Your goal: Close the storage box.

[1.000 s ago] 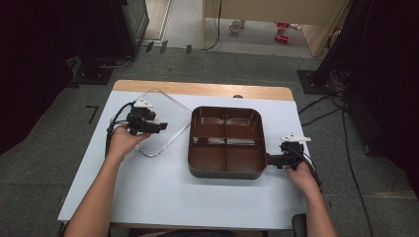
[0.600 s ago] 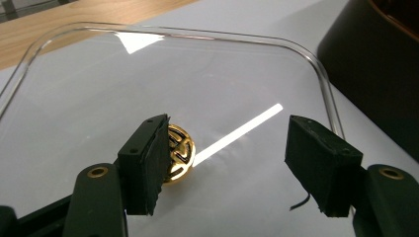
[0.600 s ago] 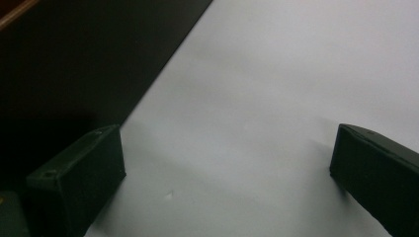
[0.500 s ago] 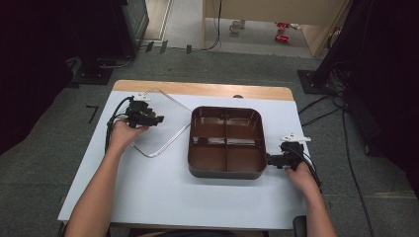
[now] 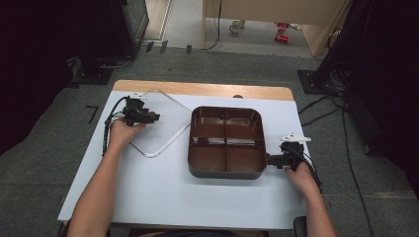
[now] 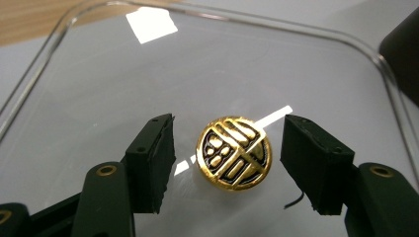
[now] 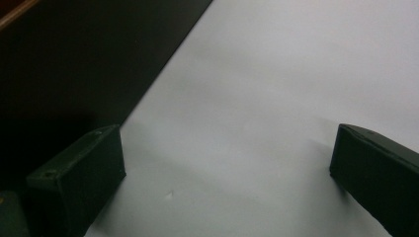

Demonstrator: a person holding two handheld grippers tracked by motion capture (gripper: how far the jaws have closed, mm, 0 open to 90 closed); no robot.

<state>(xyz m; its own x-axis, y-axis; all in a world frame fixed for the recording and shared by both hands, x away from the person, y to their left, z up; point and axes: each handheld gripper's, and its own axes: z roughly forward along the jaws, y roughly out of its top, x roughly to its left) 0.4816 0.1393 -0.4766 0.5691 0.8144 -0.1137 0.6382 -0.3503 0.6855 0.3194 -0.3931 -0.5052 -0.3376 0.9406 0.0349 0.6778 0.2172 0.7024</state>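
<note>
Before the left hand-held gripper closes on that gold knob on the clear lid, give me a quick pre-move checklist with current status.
1. Gold knob centred between the left hand-held gripper jaws: ok; they have just been closing.
2. Pads touching the knob: not yet, gaps on both sides.
3. Clear lid flat on the table, apart from the brown tray: ok.
4. Right hand-held gripper at the tray's right edge, jaws open: ok.
5. Right gripper gripping the tray: not ok, nothing between its pads.
6. Knob fixed firmly to the lid: cannot tell.
</note>
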